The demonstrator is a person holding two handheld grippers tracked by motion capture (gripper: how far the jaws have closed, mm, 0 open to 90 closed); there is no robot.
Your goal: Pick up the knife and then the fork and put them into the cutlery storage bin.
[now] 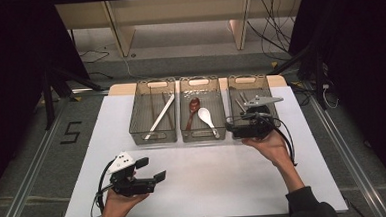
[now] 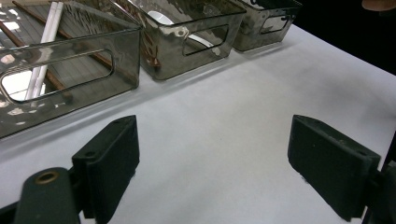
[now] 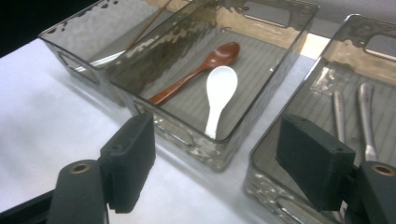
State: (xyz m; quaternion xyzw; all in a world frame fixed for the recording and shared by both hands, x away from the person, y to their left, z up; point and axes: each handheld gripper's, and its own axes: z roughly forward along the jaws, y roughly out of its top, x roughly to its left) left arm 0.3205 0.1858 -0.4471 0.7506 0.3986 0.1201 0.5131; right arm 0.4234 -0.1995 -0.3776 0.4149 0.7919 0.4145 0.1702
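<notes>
- The right gripper [image 1: 230, 128] stands with its jaws wide and nothing between them, at the near edge of the bins, over the gap between the middle smoky see-through plastic bin [image 3: 299, 35] and the right smoky see-through plastic bin [image 3: 268, 140].
- The thing nearest to it is the white ceramic soup spoon [image 3: 218, 95], which lies flat on the ribbed floor of the middle bin with its bowl toward the far side and its handle toward the near wall, just beside a reddish-brown wooden spoon [image 3: 198, 72].
- Risk: the jaws point at the near wall of the middle bin. Going lower here would likely knock the rim and shove the light bin across the white table top [image 1: 210, 182].
- Risk: the white spoon is smooth and lies flat. A pinch at the thin handle could slip or tip the bowl up, and it might clatter back.
- Risk: wide jaws may catch the wooden spoon together with the white one.
- Risk: the metal cutlery [image 3: 364, 116] in the right bin lies close under the right jaw and could be snagged by a sideways move.
- The left gripper [image 1: 153, 171] rests open and empty over the near left of the table, well apart from the left bin with its long white utensil [image 1: 160, 117]. It poses little risk.
</notes>
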